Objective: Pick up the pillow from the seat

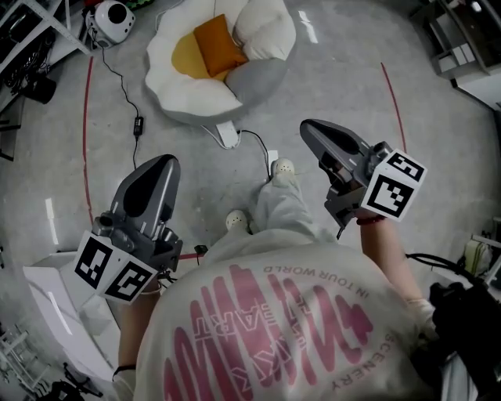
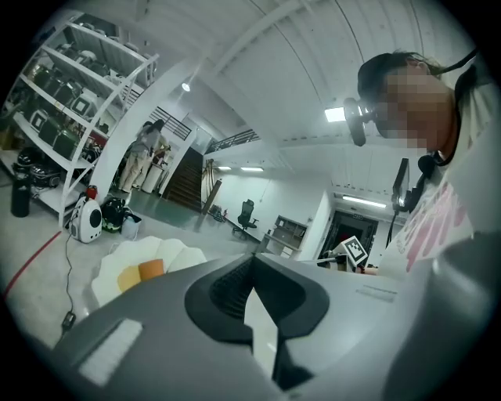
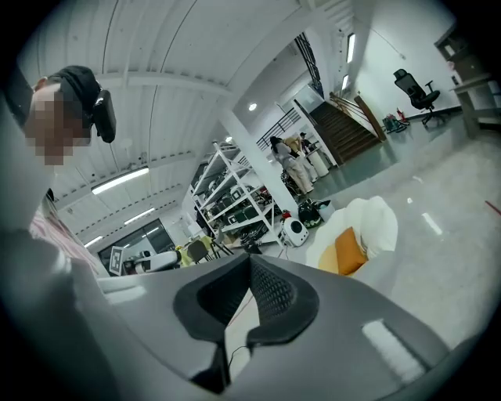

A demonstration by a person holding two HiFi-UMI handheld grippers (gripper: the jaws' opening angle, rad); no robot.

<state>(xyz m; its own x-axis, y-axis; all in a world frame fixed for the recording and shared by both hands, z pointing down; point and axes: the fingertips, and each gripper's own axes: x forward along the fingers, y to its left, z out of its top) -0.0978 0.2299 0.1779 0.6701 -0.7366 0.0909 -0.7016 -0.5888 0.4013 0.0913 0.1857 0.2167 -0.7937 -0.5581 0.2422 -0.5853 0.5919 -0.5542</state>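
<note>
An orange pillow (image 1: pixel 218 45) leans on a white egg-shaped floor seat (image 1: pixel 196 92) with a yellow centre and a grey side, at the top of the head view. Both grippers are held in the air well short of it, pointing towards it. My left gripper (image 1: pixel 165 160) is shut with nothing between its jaws. My right gripper (image 1: pixel 308 126) is likewise shut and empty. From the left gripper view the pillow (image 2: pixel 151 269) and the seat (image 2: pixel 117 262) show beyond the closed gripper (image 2: pixel 250 283). The right gripper view has the pillow (image 3: pixel 350 251) past its closed gripper (image 3: pixel 250 270).
A white round device (image 1: pixel 114 20) stands left of the seat, with a black cable (image 1: pixel 138 123) trailing across the grey floor. A white power strip (image 1: pixel 227 135) lies in front of the seat. The person's shoes (image 1: pixel 283 167) are between the grippers. Shelving racks (image 2: pixel 70 117) line the left side.
</note>
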